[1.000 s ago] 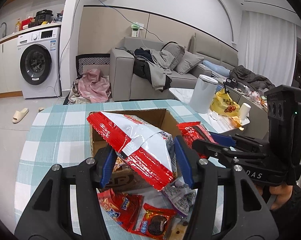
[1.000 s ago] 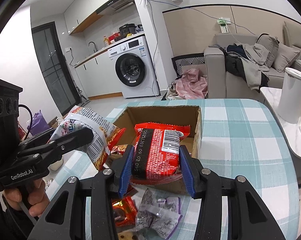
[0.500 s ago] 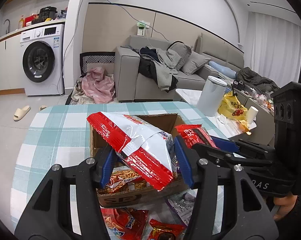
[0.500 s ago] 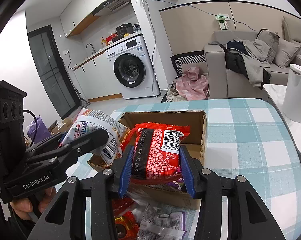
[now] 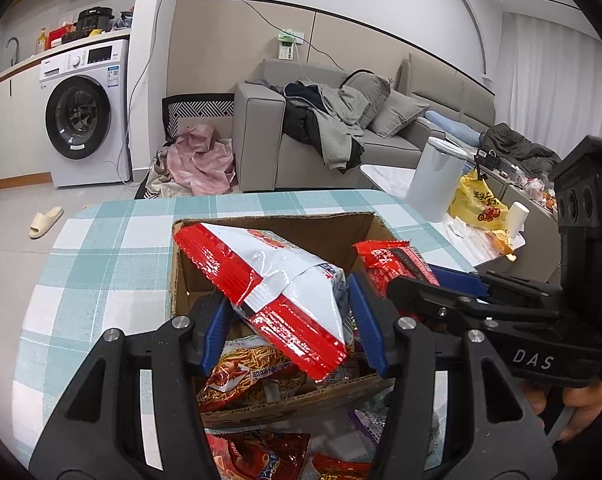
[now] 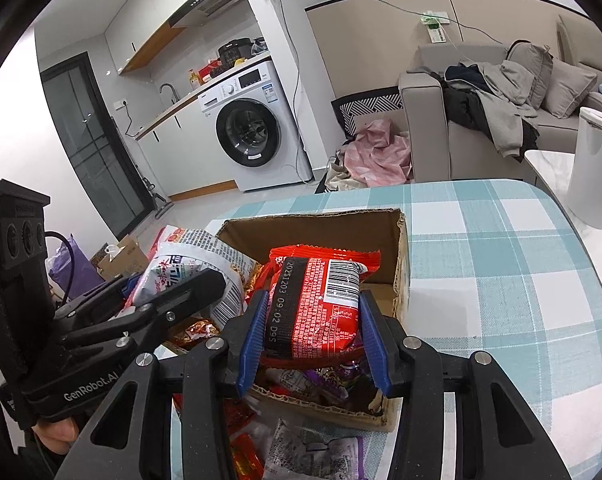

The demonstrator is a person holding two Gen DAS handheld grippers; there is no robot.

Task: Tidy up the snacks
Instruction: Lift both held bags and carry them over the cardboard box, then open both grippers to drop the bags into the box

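My left gripper (image 5: pixel 289 324) is shut on a red and white snack bag (image 5: pixel 277 276) and holds it over the open cardboard box (image 5: pixel 269 224). My right gripper (image 6: pixel 313 336) is shut on a red and black snack packet (image 6: pixel 317 304) above the same box (image 6: pixel 401 276). In the left wrist view the right gripper (image 5: pixel 433 284) and its packet (image 5: pixel 389 260) sit at the box's right side. In the right wrist view the left gripper (image 6: pixel 173 300) and its bag (image 6: pixel 189 264) are at the box's left. A noodle snack bag (image 5: pixel 249 372) lies inside the box.
The box stands on a table with a teal checked cloth (image 5: pixel 101 264). Several loose snack packets (image 5: pixel 261 456) lie on the table in front of the box, also seen in the right wrist view (image 6: pixel 313 452). A white bin (image 5: pixel 437 176) stands beyond the table's right edge.
Both grippers have moved forward and lower with their packets, so the box now sits right under them and its contents show. Both grips are unchanged.
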